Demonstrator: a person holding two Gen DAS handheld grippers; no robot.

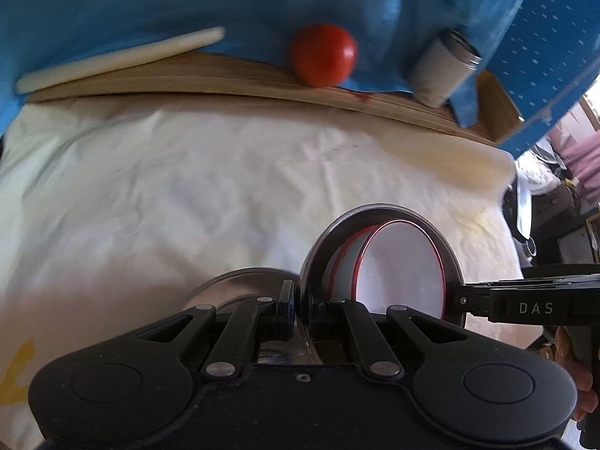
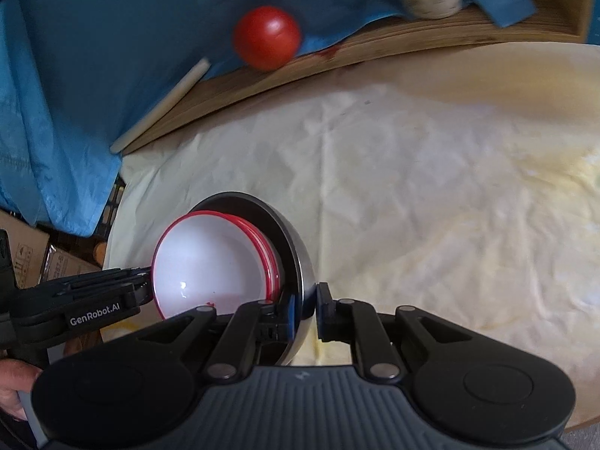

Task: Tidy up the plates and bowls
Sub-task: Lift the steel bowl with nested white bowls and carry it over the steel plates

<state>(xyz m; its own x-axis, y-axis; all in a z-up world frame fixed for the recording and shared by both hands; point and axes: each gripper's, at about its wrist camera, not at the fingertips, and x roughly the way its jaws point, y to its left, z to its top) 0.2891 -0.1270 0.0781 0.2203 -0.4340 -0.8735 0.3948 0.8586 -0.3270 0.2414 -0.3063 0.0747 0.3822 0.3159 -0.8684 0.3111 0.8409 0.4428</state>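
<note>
A steel bowl (image 1: 375,217) holds white bowls with red rims (image 1: 401,270) nested inside it, the stack tipped on its side above the white-covered table. My left gripper (image 1: 300,303) is shut on the steel bowl's rim. In the right wrist view the steel bowl (image 2: 288,232) and the white red-rimmed bowls (image 2: 210,266) show again, and my right gripper (image 2: 305,307) is shut on the steel bowl's rim from the opposite side. Each gripper shows in the other's view: the right one (image 1: 455,300) and the left one (image 2: 148,281) both sit at the white bowl's edge.
A wooden board (image 1: 262,82) lies at the back under a blue cloth (image 1: 187,0). On it are a red tomato (image 1: 324,54), a pale stick (image 1: 112,60) and a white can (image 1: 446,67). Cardboard boxes (image 2: 33,258) sit beside the table.
</note>
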